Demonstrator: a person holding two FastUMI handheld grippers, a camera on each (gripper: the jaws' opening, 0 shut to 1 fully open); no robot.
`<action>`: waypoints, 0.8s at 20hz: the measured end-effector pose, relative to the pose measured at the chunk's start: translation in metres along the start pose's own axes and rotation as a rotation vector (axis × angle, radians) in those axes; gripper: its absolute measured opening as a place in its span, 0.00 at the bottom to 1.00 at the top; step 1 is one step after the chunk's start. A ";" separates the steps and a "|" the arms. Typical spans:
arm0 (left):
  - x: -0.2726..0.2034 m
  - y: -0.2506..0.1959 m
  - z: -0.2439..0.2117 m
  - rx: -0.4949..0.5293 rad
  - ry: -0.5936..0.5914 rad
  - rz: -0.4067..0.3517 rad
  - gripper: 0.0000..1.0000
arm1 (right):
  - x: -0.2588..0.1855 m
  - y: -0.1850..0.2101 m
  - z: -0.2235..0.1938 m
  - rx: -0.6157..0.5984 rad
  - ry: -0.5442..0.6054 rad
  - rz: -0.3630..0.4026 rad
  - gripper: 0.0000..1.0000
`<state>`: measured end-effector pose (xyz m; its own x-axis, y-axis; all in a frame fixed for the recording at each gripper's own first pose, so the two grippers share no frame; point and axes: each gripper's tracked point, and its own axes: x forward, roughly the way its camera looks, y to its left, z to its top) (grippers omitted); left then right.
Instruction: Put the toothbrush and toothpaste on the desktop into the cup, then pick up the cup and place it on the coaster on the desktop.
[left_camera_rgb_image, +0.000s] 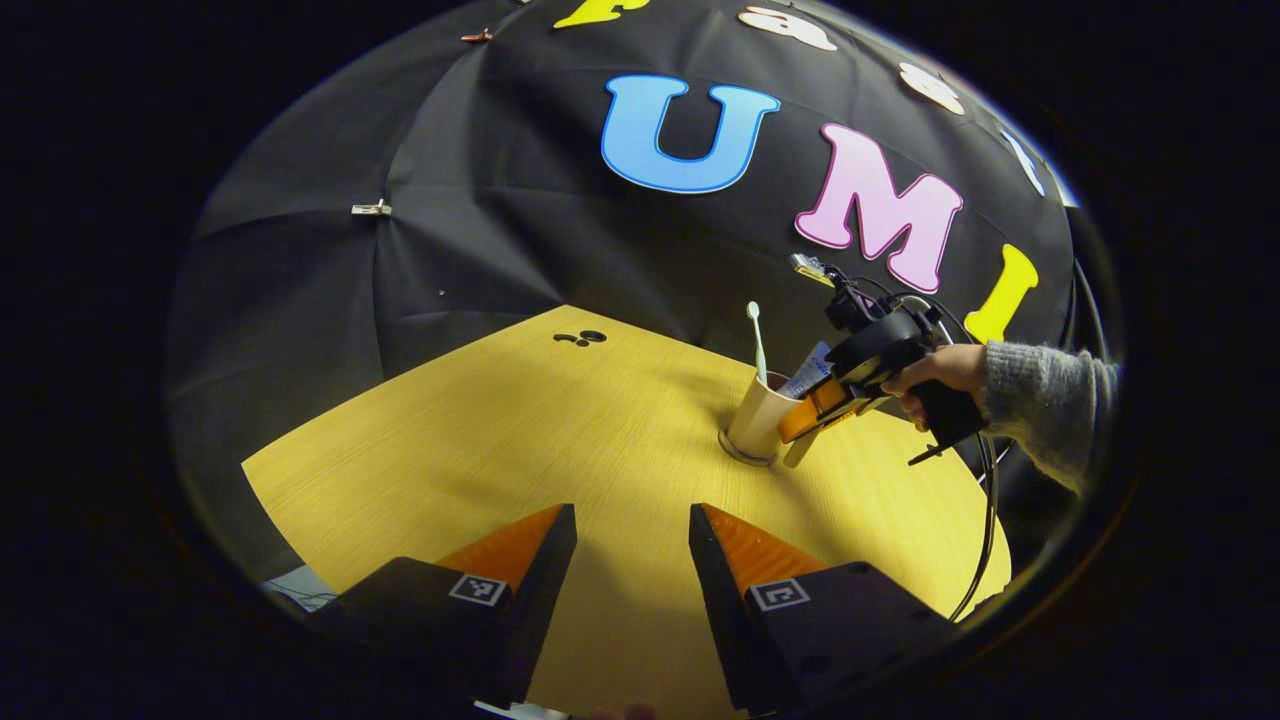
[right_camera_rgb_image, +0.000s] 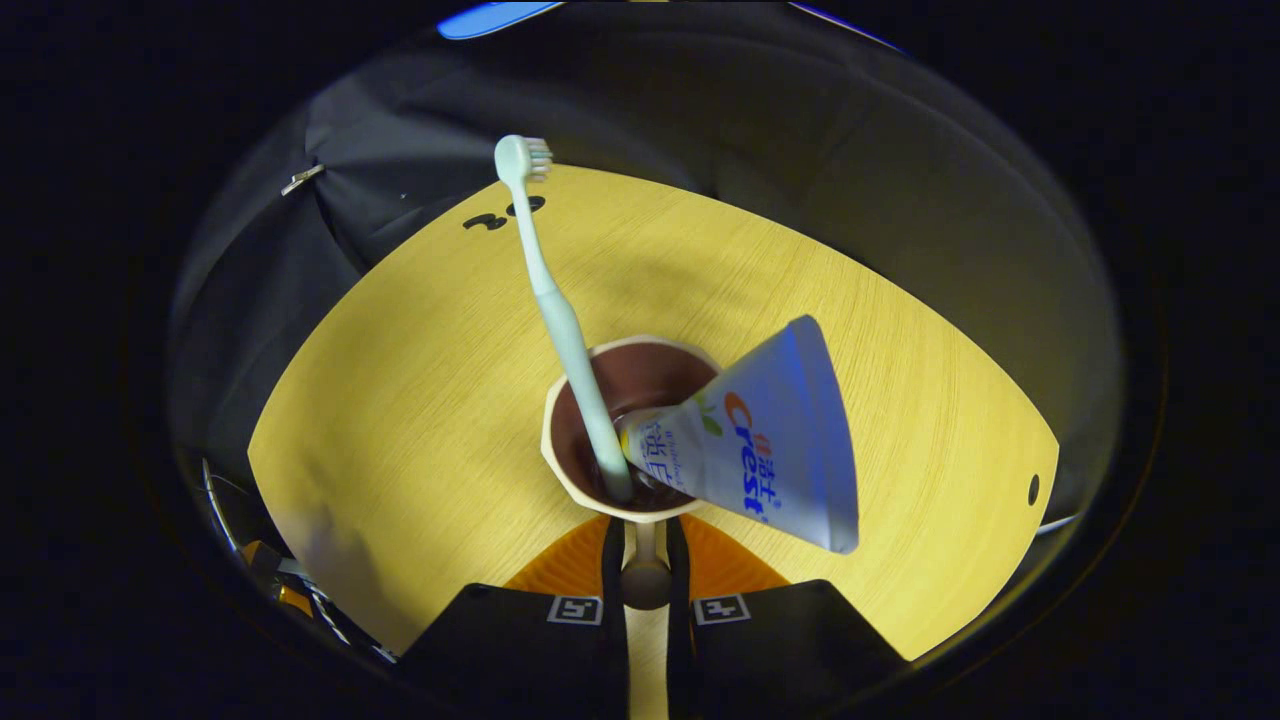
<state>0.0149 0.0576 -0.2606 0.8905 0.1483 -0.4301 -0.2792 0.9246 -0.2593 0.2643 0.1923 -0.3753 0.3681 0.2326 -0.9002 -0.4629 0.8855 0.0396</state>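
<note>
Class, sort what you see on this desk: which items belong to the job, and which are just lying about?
Job items:
cup
toothbrush
toothpaste
coaster
right gripper

Lying about:
left gripper, open, idle
cable

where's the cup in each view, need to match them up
Left gripper view: the cup stands right of centre on the wooden table, with the right gripper at its far side.
Right gripper view: the cup sits low in the centre, seen from above, its handle between the fingers.
Shared landmark: the toothbrush standing in the cup, toothpaste beside it.
</note>
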 end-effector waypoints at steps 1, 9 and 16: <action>0.001 -0.001 0.000 -0.001 0.002 -0.002 0.73 | -0.001 -0.001 -0.001 0.005 0.001 0.001 0.20; -0.006 -0.007 0.005 0.007 0.005 -0.014 0.74 | -0.013 -0.002 -0.001 0.011 -0.030 -0.011 0.51; -0.029 -0.014 0.020 -0.005 0.020 -0.014 0.73 | -0.074 -0.003 0.003 0.144 -0.224 -0.033 0.88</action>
<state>-0.0002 0.0471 -0.2274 0.8870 0.1285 -0.4436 -0.2689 0.9246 -0.2699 0.2403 0.1740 -0.3079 0.5580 0.2713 -0.7842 -0.3338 0.9386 0.0872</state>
